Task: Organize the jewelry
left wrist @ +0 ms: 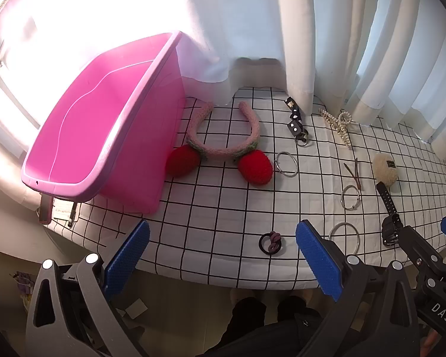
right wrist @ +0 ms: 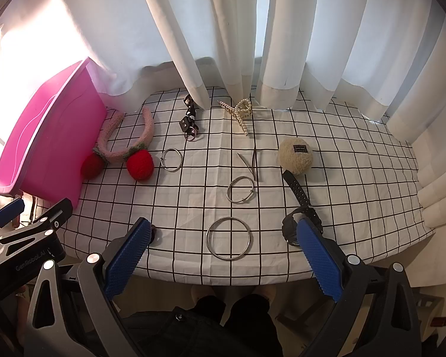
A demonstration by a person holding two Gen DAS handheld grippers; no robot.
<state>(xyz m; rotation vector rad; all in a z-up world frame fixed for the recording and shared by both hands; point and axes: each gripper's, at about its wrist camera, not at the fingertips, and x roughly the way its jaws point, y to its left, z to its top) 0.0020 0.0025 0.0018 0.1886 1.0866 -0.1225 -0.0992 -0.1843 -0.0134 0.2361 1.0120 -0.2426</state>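
Jewelry lies spread over a checked tablecloth [right wrist: 356, 196]. A large metal ring [right wrist: 227, 218] [left wrist: 331, 233] sits near the front edge, just beyond my right gripper [right wrist: 223, 223], which is open and empty. A black watch [right wrist: 300, 196] [left wrist: 389, 217] lies by its right finger. My left gripper [left wrist: 223, 226] is open too, and holds nothing. A black hair tie with a pink knot [left wrist: 270, 242] rests between and slightly beyond its fingers. A pink bin [left wrist: 104, 136] [right wrist: 44, 136] stands tilted at the left. Beside it lies a knitted strawberry headband [left wrist: 223, 148] [right wrist: 119, 154].
Farther back lie a pearl claw clip [right wrist: 240, 111], a studded black strap [right wrist: 190, 119], hairpins [right wrist: 251, 163], two smaller metal rings [right wrist: 163, 154] [right wrist: 229, 190] and a fluffy cream ball [right wrist: 295, 156]. White curtains [right wrist: 238, 44] hang behind. A person's legs [right wrist: 223, 312] show below the table edge.
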